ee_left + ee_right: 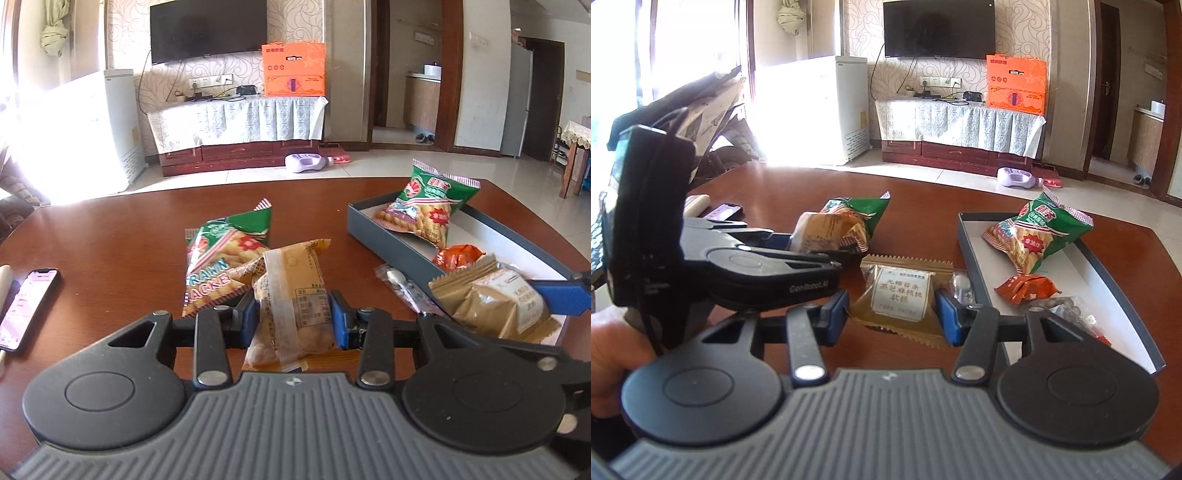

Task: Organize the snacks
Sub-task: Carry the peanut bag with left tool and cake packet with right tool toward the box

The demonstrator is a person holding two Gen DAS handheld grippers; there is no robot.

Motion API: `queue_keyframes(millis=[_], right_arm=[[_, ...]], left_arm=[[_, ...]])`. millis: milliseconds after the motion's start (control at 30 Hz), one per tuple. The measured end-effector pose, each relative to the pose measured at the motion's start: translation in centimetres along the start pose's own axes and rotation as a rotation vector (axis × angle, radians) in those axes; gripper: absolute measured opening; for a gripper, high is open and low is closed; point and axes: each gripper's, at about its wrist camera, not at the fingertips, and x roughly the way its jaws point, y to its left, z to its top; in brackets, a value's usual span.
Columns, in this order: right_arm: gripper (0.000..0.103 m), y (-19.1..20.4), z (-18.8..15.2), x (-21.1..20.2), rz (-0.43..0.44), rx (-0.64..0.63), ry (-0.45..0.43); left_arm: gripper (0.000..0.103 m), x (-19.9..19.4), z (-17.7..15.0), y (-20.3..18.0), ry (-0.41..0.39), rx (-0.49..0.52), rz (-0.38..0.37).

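Your left gripper [295, 321] pinches the yellow pastry pack [291, 295], your right gripper [892, 314] clamps the brown cake pack [901, 299] just left of the tray [1108, 280]; crowding could snag.

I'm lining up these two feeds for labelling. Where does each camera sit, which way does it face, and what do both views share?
Left wrist: on the left hand-held gripper, looking across the wooden table toward the TV; its blue fingers clamp a tan pastry packet.
Right wrist: on the right hand-held gripper, facing the same way; its fingers grip a brown cookie packet, with the left hand-held gripper and the person's hand at left.
Shared: the grey box, both green prawn cracker bags, the orange packet.
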Motion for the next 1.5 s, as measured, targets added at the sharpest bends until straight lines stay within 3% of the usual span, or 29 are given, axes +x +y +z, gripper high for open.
queue_keyframes(millis=[267, 1500], right_arm=[[0.054, -1.3, -0.6, -1.2, -0.022, 0.01, -0.004], [0.054, -3.4, -1.0, -4.4, -0.059, 0.048, -0.048]], left_arm=[[0.045, 0.7, 0.2, -0.5, 0.016, -0.033, -0.013], [0.046, 1.6, 1.1, -6.1, -0.017, 0.04, -0.065]])
